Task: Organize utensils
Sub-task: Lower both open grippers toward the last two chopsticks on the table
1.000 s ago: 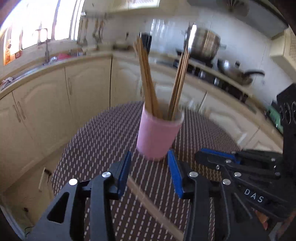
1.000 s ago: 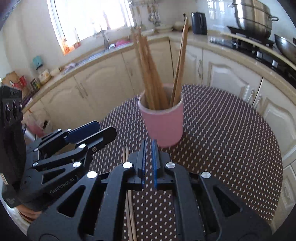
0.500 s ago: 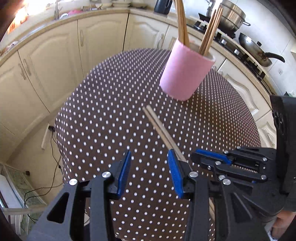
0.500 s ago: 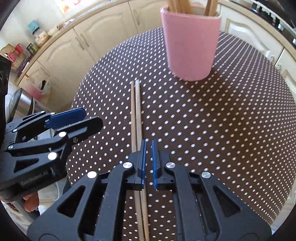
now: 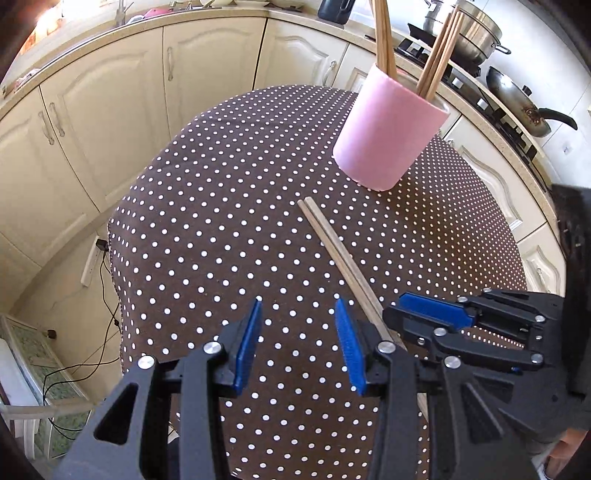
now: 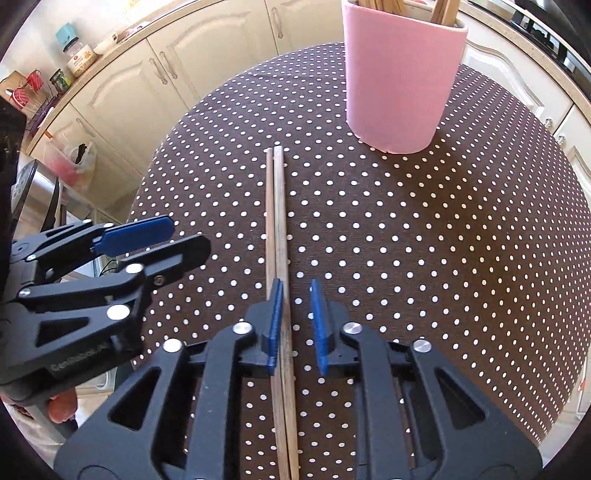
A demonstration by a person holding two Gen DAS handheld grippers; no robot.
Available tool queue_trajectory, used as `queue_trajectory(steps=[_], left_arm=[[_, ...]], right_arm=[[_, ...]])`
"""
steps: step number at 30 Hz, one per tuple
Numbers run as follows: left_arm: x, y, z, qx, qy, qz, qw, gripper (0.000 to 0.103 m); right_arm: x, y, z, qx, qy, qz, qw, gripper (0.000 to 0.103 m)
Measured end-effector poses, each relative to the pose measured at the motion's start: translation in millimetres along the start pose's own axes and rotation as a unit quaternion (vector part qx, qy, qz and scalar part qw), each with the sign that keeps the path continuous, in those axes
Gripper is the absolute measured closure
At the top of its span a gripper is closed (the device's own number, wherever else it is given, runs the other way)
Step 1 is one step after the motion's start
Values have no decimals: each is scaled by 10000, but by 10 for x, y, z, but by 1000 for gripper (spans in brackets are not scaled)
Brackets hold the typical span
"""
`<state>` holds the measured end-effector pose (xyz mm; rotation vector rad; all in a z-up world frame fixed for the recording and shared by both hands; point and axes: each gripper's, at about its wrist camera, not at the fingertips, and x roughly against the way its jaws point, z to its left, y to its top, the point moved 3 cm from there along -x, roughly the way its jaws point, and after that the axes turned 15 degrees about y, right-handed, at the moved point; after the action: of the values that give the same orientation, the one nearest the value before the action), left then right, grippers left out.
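A pink cup (image 5: 388, 136) (image 6: 402, 81) holding several wooden chopsticks (image 5: 384, 37) stands at the far side of the brown dotted tablecloth (image 5: 221, 221) (image 6: 443, 240). Two loose chopsticks (image 5: 332, 251) (image 6: 279, 221) lie side by side on the cloth, pointing at the cup. My right gripper (image 6: 295, 284) hovers over their near half with its jaws opening. One stick runs through the gap beside the left pad, and no pad presses on it. My left gripper (image 5: 297, 306) is open over bare cloth, just left of the sticks. Each gripper also shows in the other's view: the left gripper (image 6: 147, 236) and the right gripper (image 5: 424, 314).
Cream cabinets (image 5: 122, 110) ring the round table, whose edge drops off at the left. A steel pot (image 5: 469, 33) and a wok (image 5: 517, 107) sit on the stove behind the cup. Jars (image 6: 79, 48) stand on the counter, and cables (image 5: 92, 354) lie on the floor.
Both grippers tipped downward and sank toward the table, bringing the loose chopsticks into full view. The right gripper's jaws, shut before, have parted around one stick. The left jaws stayed open.
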<state>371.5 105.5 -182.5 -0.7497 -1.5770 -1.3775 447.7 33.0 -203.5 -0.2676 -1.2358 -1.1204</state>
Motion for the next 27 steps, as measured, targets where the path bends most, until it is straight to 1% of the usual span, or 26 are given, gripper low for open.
queue_trajectory(steps=[3, 10, 13, 16, 18, 19, 20, 24, 27], left_arm=[[-31, -2, -26, 34, -19, 42, 10000, 62], [-70, 9, -28, 85, 33, 51, 9999, 62], [-78, 13, -13, 107, 14, 43, 9999, 62], [-90, 4, -16, 91, 36, 59, 9999, 62], [-99, -5, -29, 105, 29, 95, 9999, 62], [-102, -10, -48, 99, -3, 114, 9999, 62], [-104, -15, -70, 85, -29, 131, 9999, 62], [-108, -34, -162, 97, -230, 240, 9994, 62], [-95, -38, -240, 62, -220, 213, 9995, 62]], right_arm=[[-38, 9, 19, 91, -182, 81, 9998, 86], [-152, 8, 138, 197, -220, 164, 9994, 86], [-227, 4, 205, 253, -243, 384, 9986, 86], [-291, 12, 300, 459, -445, 471, 9968, 86], [-313, 25, 318, 460, -481, 465, 9967, 87], [-319, 26, 323, 491, -521, 468, 9963, 92], [-316, 24, 316, 479, -524, 463, 9964, 95], [-257, -3, 193, 338, -546, 418, 9971, 96], [-176, -46, 53, 193, -527, 353, 9978, 96]])
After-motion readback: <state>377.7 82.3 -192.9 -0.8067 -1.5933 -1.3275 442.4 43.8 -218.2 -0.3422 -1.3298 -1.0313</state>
